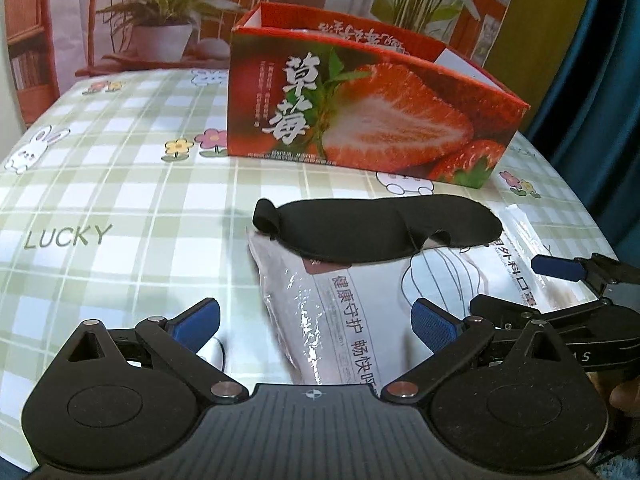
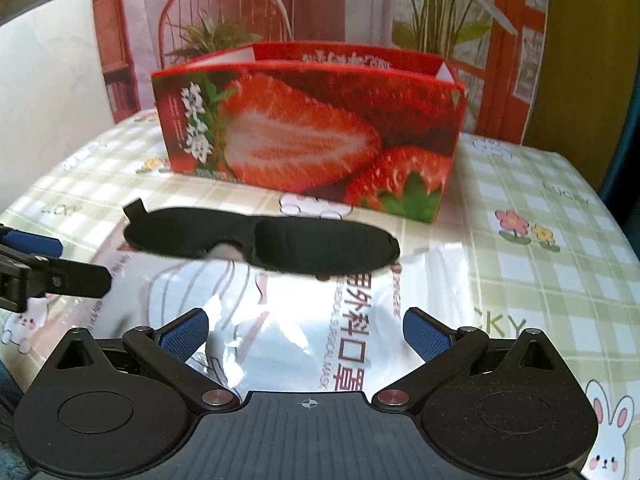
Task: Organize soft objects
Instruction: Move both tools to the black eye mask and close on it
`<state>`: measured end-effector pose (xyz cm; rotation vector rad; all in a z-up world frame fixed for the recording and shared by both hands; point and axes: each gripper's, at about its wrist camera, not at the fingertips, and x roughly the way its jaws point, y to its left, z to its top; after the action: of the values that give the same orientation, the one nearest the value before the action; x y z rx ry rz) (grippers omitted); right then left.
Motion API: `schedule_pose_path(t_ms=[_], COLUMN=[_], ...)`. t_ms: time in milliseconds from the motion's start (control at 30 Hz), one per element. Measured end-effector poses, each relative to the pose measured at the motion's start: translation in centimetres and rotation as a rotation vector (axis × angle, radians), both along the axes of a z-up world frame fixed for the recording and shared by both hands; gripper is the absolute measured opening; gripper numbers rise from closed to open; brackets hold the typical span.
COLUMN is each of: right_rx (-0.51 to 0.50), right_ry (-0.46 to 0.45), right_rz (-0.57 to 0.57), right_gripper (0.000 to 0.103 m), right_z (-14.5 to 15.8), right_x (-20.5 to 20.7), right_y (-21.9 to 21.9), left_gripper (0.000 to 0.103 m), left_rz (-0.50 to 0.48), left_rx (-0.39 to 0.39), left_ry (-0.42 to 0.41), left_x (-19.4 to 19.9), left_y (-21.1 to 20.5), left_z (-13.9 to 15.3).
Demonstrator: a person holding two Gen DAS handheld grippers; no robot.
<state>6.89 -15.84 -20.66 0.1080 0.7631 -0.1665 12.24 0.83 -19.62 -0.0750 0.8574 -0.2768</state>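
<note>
My left gripper (image 1: 316, 322) wide, empty, over mask pack (image 1: 360, 300) at table's near edge. Eye mask (image 1: 376, 226) lies across pack's far end, strawberry box (image 1: 360, 120) behind. My right gripper (image 2: 306, 334) wide, empty. Best pinch eye mask's thin edge, lift clear of slippery film. Box interior hidden.

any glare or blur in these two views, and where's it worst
Right wrist view: strong white glare on the plastic mask pack washes out part of its print, and the strawberry box and eye mask look smeared. Left wrist view: sharper, with only small glints on the pack; box lettering reads crisply. Both views bow the tablecloth edges, fisheye style.
</note>
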Motion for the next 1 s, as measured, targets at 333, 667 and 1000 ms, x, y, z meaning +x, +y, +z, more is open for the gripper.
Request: schedule_pose_path(t_ms=[333, 667, 1000], right_rx=[0.038, 0.064, 0.066], right_ry=[0.004, -0.089, -0.129], right_rz=[-0.029, -0.042, -0.019], right_gripper=[0.103, 0.102, 0.082], right_z=[-0.8, 0.7, 1.3], right_x=[0.0, 0.0, 4.2], right_y=[-0.9, -2.2, -3.6], left_gripper=[0.096, 0.087, 0.076], left_rz=[-0.015, 0.036, 0.078], left_rx=[-0.022, -0.072, -0.098], left_ry=[0.029, -0.009, -0.001], left_x=[0.1, 1.5, 6.8], left_y=[-0.1, 1.0, 1.2], left_z=[-0.9, 0.3, 0.5])
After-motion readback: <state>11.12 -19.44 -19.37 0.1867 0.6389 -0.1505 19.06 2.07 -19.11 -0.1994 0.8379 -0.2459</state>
